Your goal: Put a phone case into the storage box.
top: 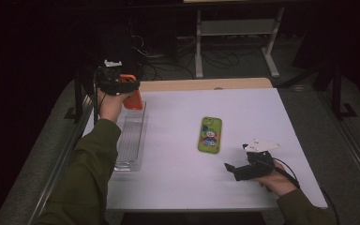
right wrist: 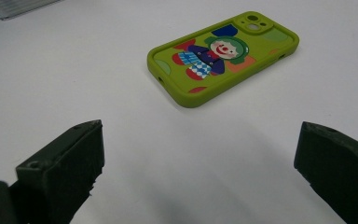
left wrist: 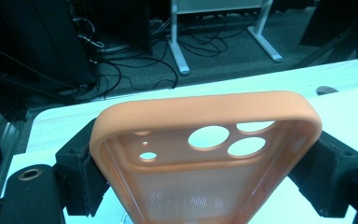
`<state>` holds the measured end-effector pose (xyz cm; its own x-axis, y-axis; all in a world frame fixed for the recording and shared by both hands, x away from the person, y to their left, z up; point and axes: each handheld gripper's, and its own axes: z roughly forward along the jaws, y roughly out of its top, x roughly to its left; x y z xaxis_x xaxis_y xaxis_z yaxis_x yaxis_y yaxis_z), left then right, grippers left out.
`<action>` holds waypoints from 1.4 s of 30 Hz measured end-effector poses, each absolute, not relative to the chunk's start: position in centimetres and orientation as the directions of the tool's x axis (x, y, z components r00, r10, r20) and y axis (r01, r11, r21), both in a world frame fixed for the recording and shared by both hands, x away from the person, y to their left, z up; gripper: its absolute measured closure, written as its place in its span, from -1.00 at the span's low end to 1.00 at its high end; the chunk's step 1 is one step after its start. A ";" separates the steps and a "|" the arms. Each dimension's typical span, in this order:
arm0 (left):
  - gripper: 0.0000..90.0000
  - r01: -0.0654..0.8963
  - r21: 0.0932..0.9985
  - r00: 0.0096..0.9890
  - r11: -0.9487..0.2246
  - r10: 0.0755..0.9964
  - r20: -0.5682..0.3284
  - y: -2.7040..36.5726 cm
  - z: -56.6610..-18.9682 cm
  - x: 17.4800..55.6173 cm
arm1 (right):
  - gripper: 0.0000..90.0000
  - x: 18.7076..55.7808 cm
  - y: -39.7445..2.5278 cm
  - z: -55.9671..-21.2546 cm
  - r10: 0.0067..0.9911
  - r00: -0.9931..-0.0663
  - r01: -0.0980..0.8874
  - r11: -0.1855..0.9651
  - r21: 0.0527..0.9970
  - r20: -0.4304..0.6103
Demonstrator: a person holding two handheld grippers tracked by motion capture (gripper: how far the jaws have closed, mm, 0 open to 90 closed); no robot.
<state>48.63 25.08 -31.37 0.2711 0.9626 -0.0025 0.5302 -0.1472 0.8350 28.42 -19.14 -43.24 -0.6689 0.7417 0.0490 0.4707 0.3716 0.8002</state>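
A person sits at a white table (top: pixel 243 187) with a two-jaw gripper in each hand. The work appears to be moving phone cases into a clear plastic tray (top: pixel 131 140) that lies along the table's left edge.

The left gripper (top: pixel 126 86) is raised above the far end of that tray, its jaws pinching an orange phone case (top: pixel 133 98) by its long sides. In the left gripper view the orange phone case (left wrist: pixel 205 154) sits squarely between the two black jaws, its open inner side facing the camera and its round camera cut-outs clear to see. It hangs in the air, not yet touching the tray.

A green phone case (top: pixel 210 134) printed with a cartoon clown lies flat near the middle of the table, well apart from the tray. The right gripper (top: pixel 232 168) rests low over the table near the person's side, its jaws spread wide and holding nothing. In the right gripper view the green phone case (right wrist: pixel 223 58) lies ahead of the open jaws and a little beyond them, untouched.

Judging from this, the task is partly along: the orange case is lifted and poised to go into the tray, which looks empty so far, and the green case has yet to be picked up.
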 end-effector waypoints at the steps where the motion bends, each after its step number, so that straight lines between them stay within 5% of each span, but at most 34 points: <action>1: -0.65 0.536 0.830 0.269 -0.152 0.963 0.003 25.1 -31.6 48.7 | -0.98 28.4 -19.1 -43.2 0.742 -0.669 0.470 0.372 0.800 0.049; 42: -0.68 0.593 0.794 0.184 -0.137 0.982 0.032 24.1 -36.1 50.7 | -0.98 28.3 -19.3 -43.2 0.742 -0.670 0.460 0.377 0.804 0.036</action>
<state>50.74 24.14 -36.14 0.1841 0.9824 0.0319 0.5926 -0.1368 0.7938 28.30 -19.29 -43.17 -0.6695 0.7419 0.0355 0.4603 0.3769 0.8038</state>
